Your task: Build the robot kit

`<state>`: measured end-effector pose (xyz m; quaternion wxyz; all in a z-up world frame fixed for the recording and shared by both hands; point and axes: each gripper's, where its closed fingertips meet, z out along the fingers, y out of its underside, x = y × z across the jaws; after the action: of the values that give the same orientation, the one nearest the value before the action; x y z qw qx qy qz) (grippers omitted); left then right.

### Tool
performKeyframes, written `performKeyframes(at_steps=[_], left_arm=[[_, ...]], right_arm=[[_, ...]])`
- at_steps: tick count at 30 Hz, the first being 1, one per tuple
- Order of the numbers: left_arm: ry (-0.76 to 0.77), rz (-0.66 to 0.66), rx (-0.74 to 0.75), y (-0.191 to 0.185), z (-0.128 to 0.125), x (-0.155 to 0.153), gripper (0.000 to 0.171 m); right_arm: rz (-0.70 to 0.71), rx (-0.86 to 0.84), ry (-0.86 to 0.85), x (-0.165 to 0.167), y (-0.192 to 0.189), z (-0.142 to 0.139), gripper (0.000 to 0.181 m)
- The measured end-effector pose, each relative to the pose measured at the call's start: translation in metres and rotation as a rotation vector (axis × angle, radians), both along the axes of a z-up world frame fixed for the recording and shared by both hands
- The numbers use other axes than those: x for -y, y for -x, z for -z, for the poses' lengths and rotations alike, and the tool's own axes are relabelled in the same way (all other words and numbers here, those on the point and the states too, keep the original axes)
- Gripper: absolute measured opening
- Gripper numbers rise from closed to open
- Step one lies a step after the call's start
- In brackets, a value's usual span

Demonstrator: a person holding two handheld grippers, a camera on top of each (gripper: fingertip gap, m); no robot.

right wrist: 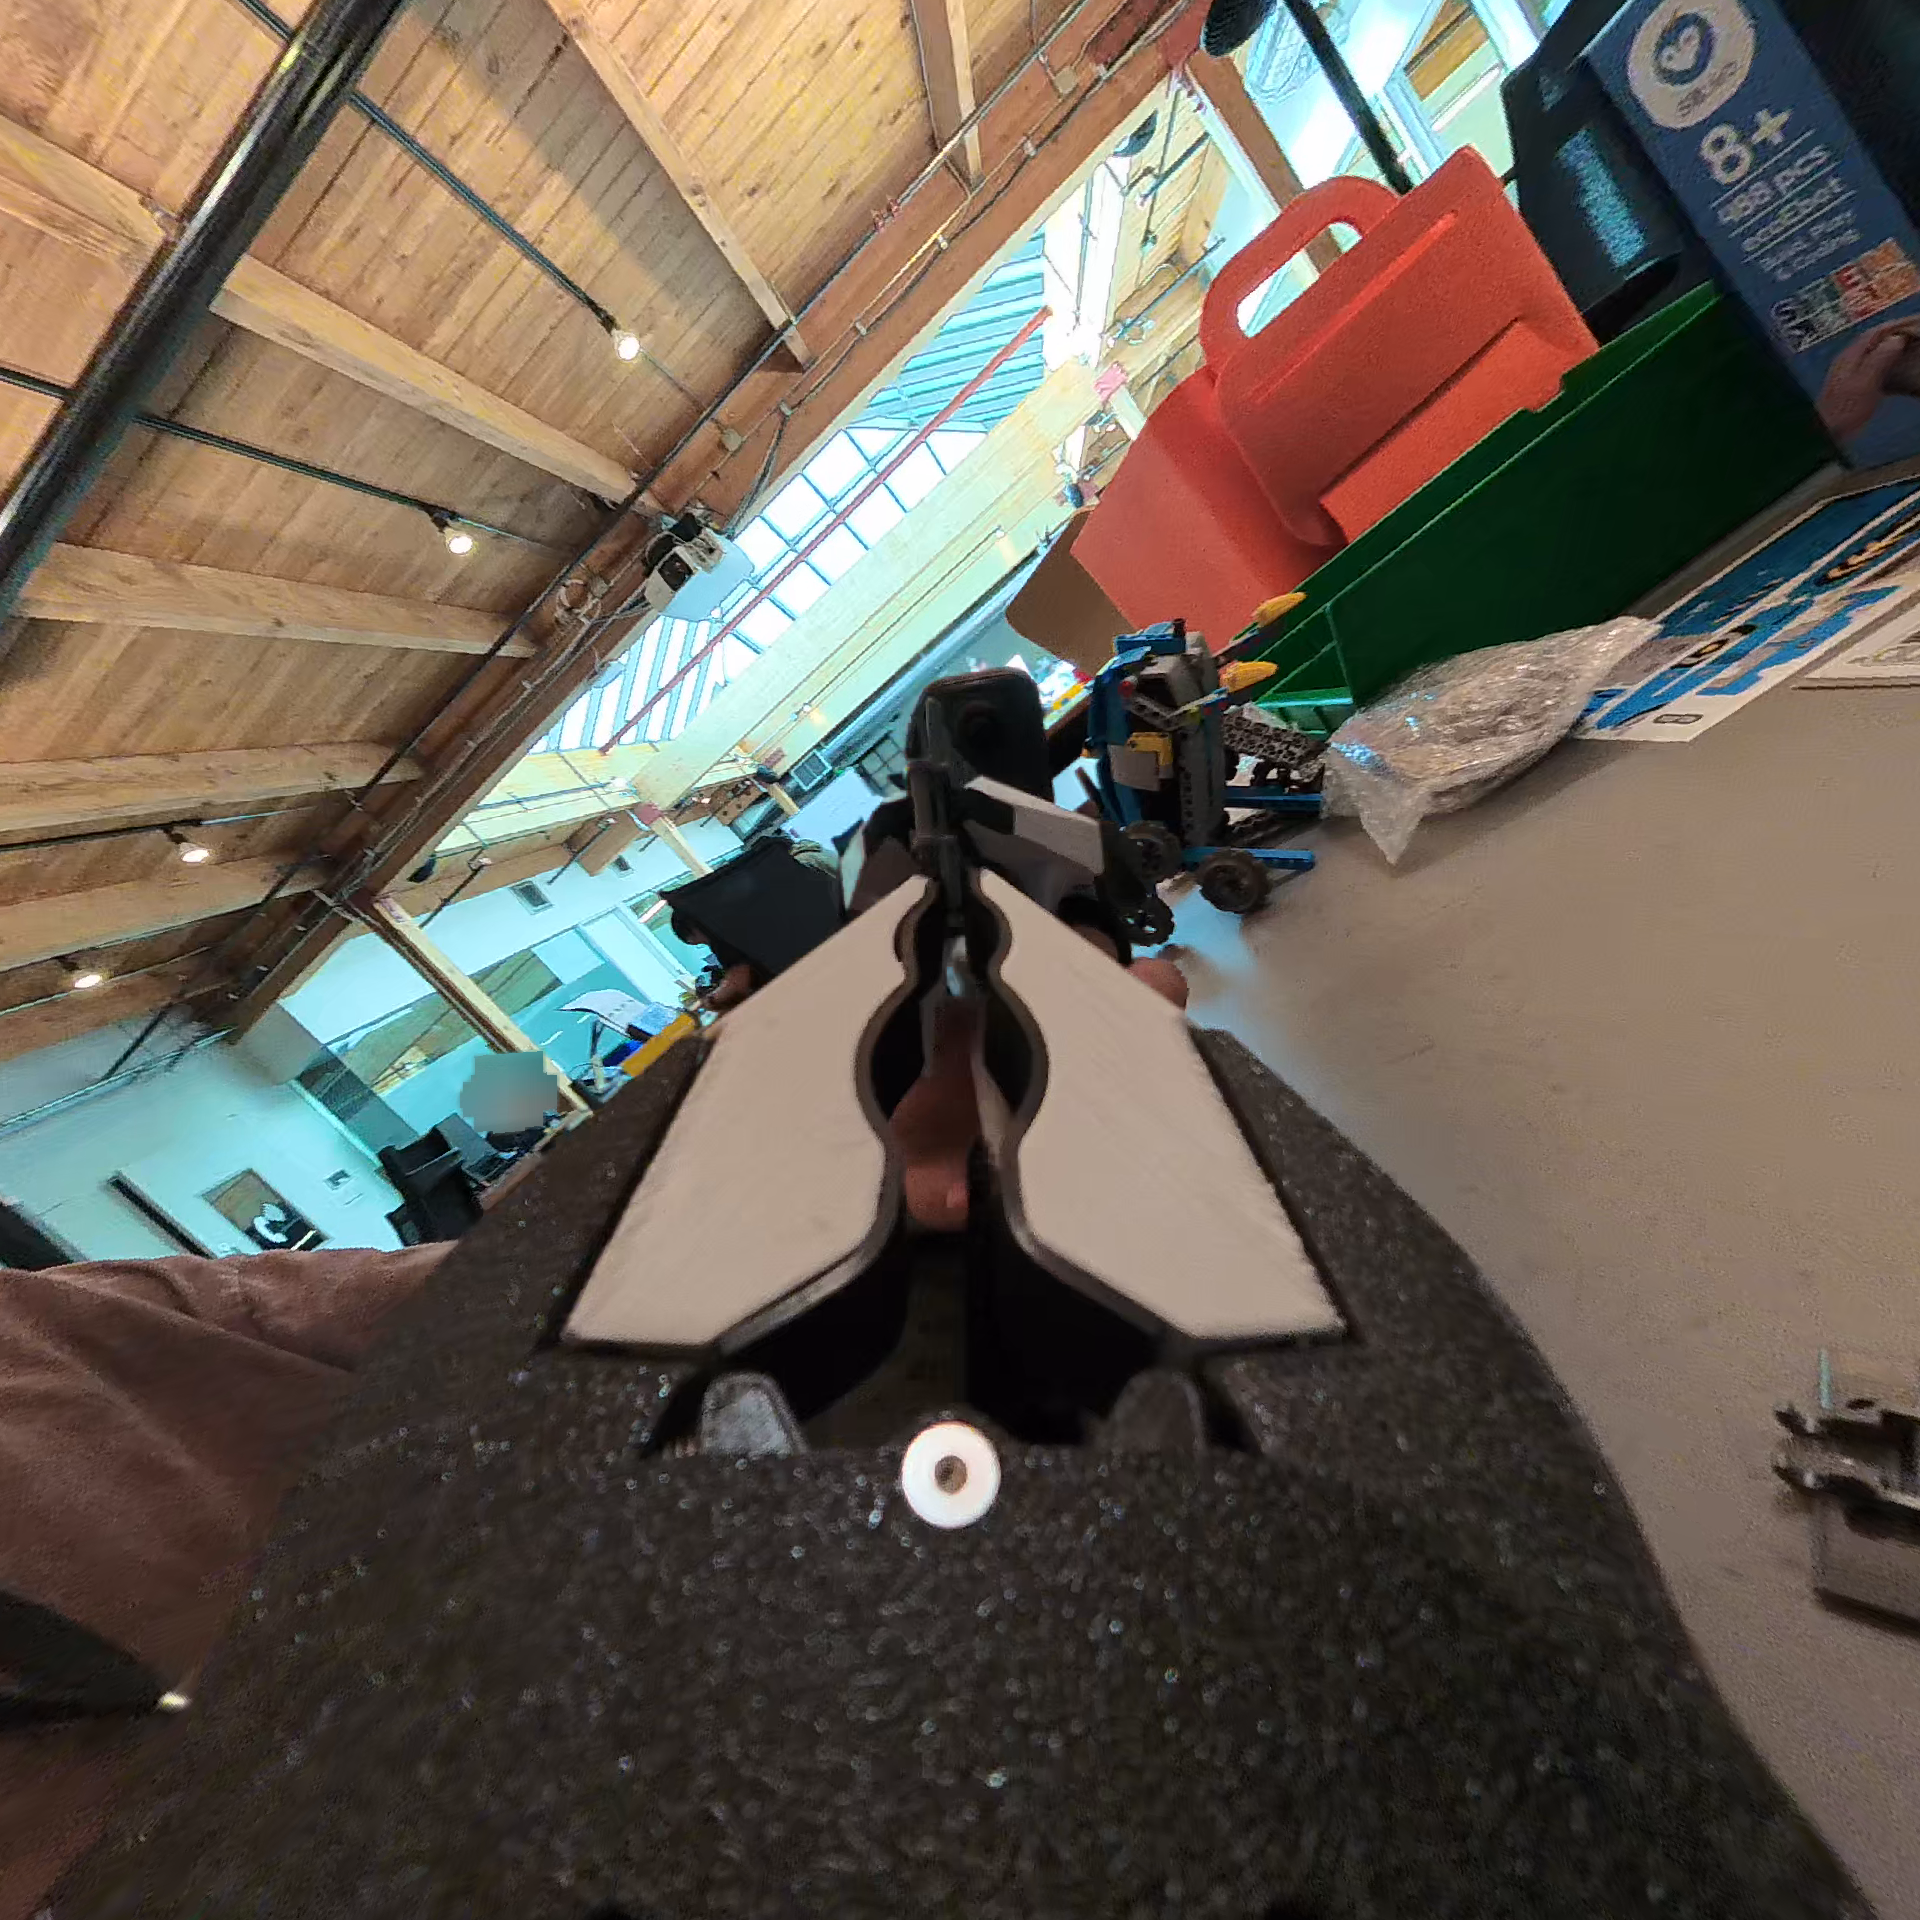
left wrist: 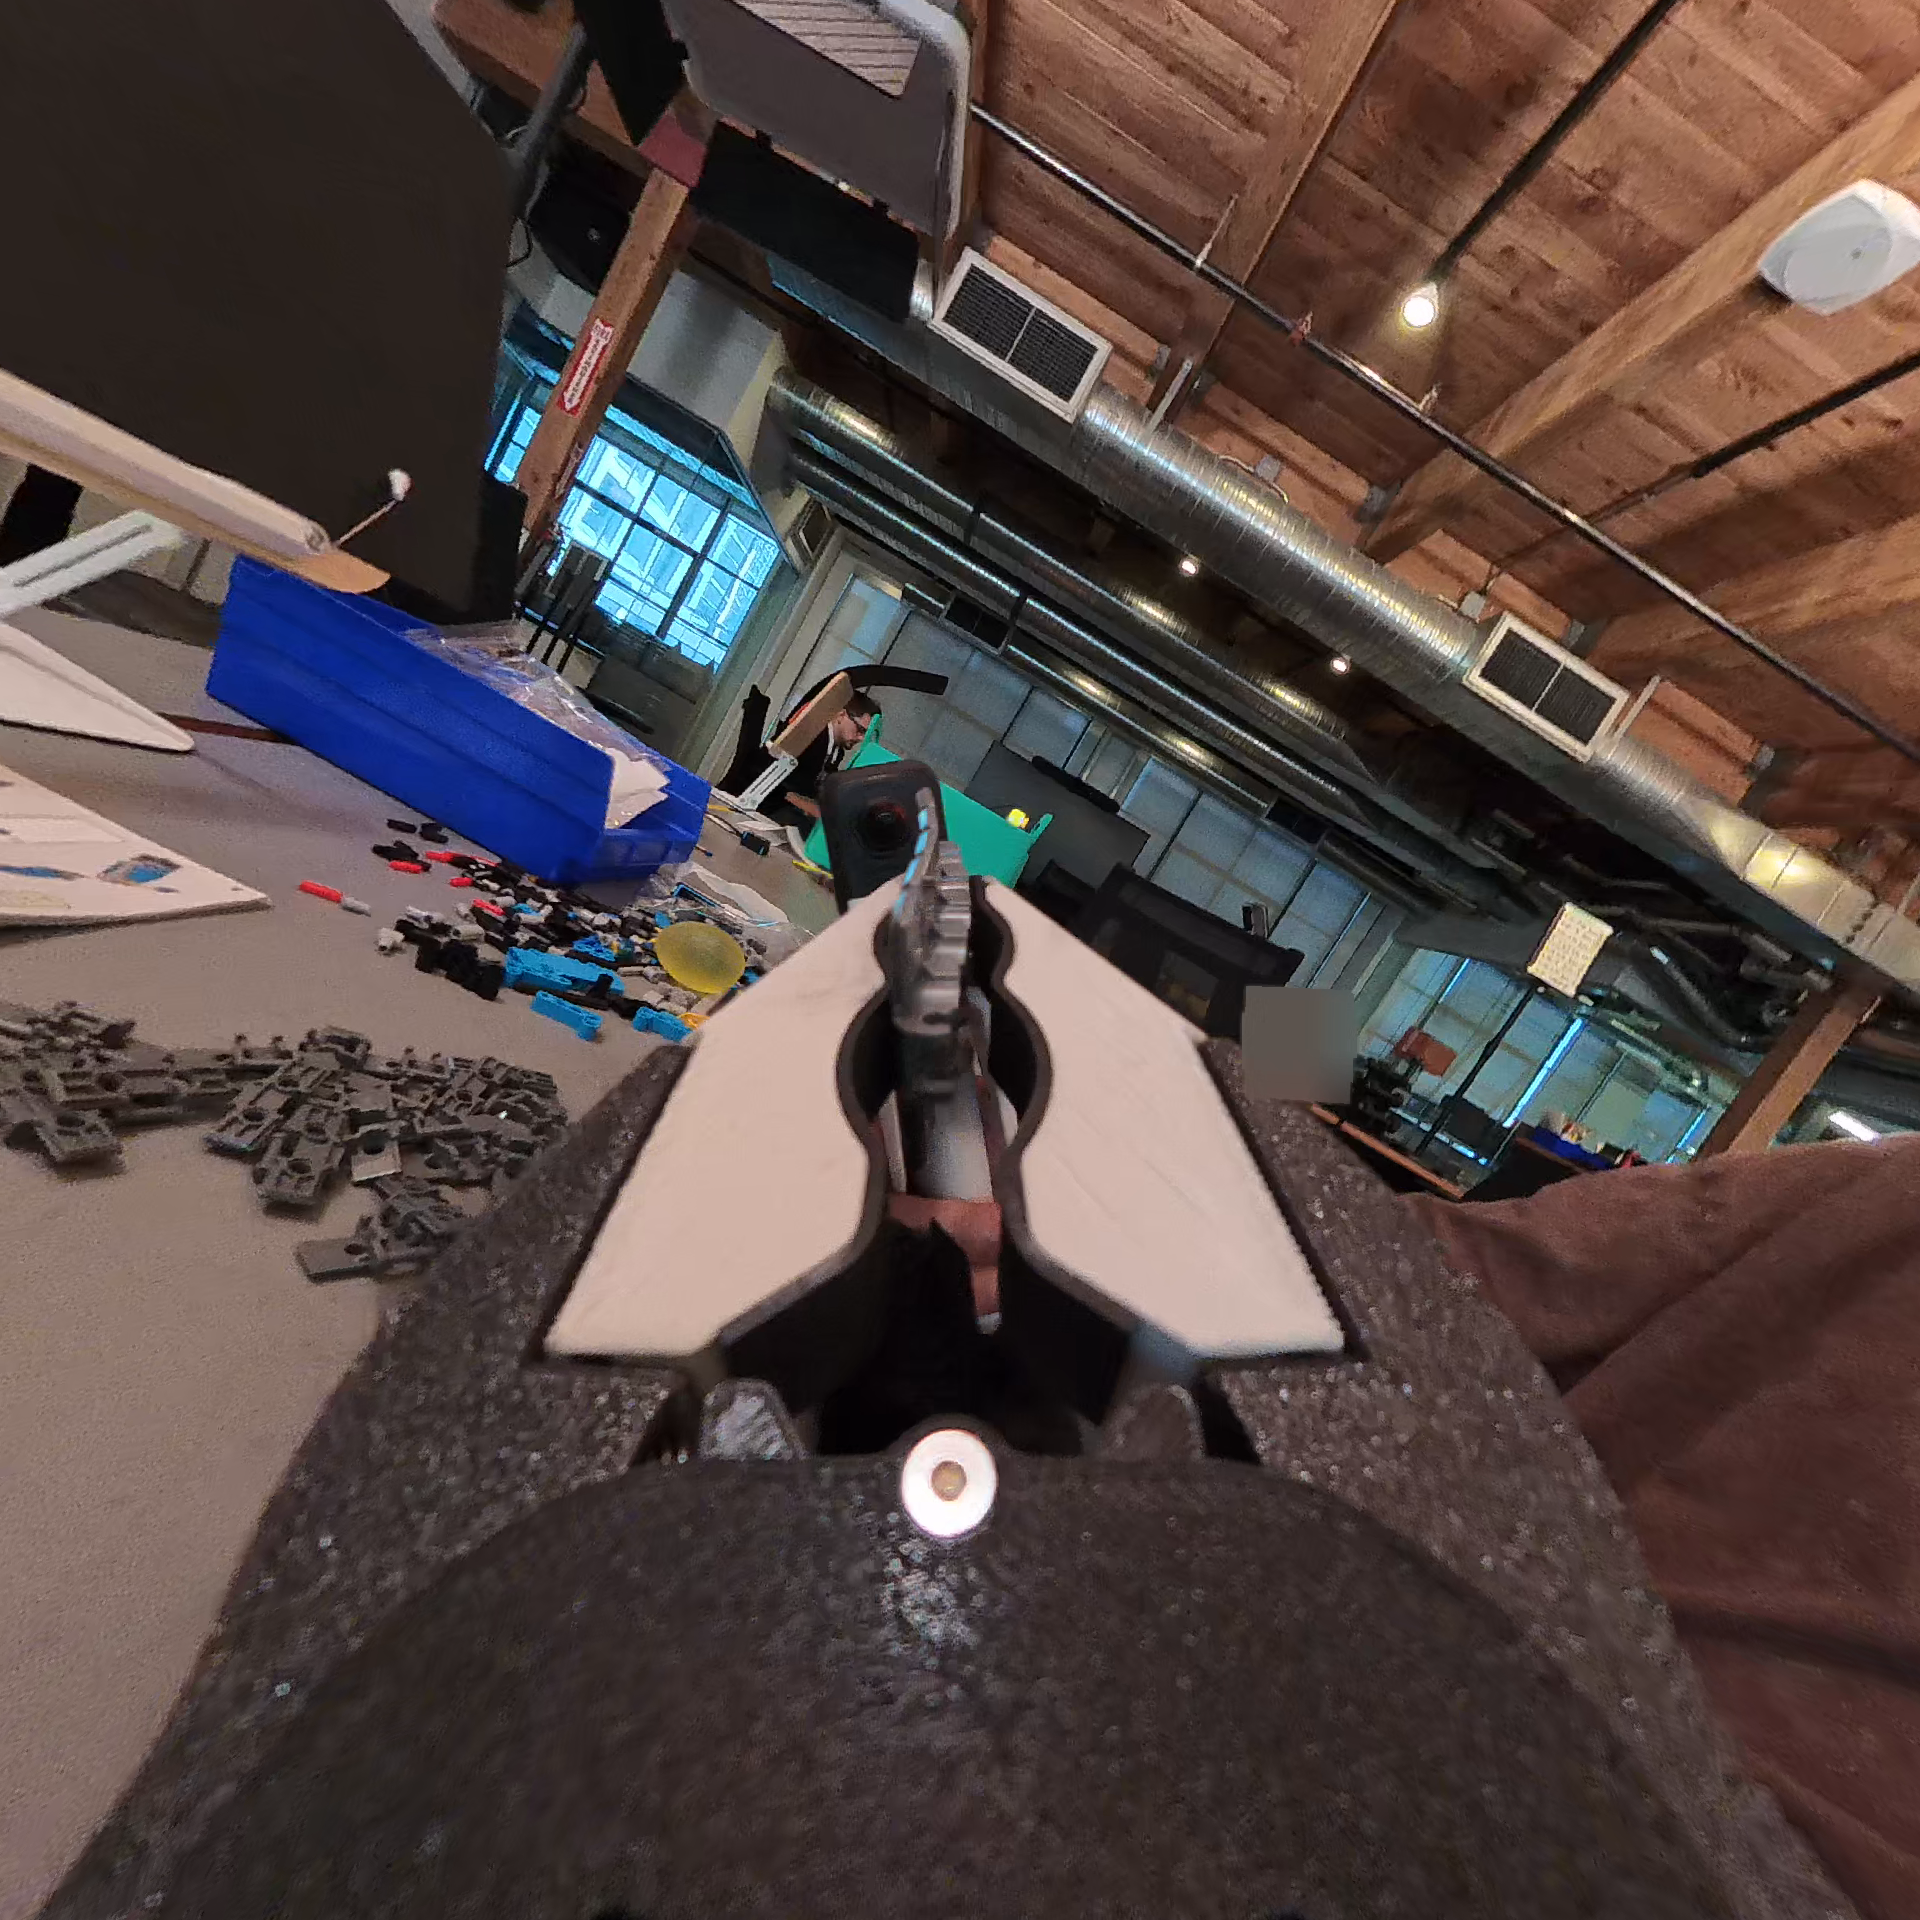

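left gripper (left wrist: 940, 914) pinching a grey toothed plastic building piece (left wrist: 928, 966) between its white fingers (left wrist: 790, 1122), raised off the grey tabletop (left wrist: 208, 1403). pile of dark grey plastic links (left wrist: 291, 1112) and a scatter of small black, blue and red parts (left wrist: 540, 945) lie to its left, blue plastic bin (left wrist: 436, 727) behind them. right gripper (right wrist: 951, 904) clamped on a thin dark grey plastic piece (right wrist: 940, 821), facing the other gripper. blue and grey brick-built wheeled model (right wrist: 1184, 769), crumpled clear plastic bag (right wrist: 1475, 707), green tray (right wrist: 1558, 540), orange case (right wrist: 1351, 374) to its right.
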<state>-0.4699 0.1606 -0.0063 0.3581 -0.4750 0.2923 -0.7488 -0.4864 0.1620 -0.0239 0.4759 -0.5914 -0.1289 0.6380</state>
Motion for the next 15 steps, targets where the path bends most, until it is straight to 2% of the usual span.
performKeyframes(at_steps=[2,4,6,9,12,15], left_arm=[[0.021,0.018,-0.014,0.000,0.002,-0.001,0.008],[-0.025,-0.014,-0.060,0.001,0.004,-0.002,0.007],[-0.049,-0.054,-0.038,0.009,-0.002,-0.006,0.008],[-0.087,-0.116,-0.126,0.017,0.010,-0.021,0.007],[-0.125,-0.195,-0.253,0.024,0.029,-0.040,0.007],[-0.142,-0.284,-0.330,0.027,0.039,-0.053,0.007]], right_arm=[[0.000,0.024,0.000,0.000,0.001,0.003,0.002],[0.014,0.057,-0.001,-0.002,0.002,0.006,0.003],[0.034,0.058,-0.031,-0.003,-0.003,-0.001,0.014],[0.186,0.174,-0.097,-0.019,-0.034,-0.001,0.021],[0.311,0.509,-0.133,-0.035,-0.065,0.029,0.019],[0.308,0.905,-0.114,-0.041,-0.085,0.083,0.019]])
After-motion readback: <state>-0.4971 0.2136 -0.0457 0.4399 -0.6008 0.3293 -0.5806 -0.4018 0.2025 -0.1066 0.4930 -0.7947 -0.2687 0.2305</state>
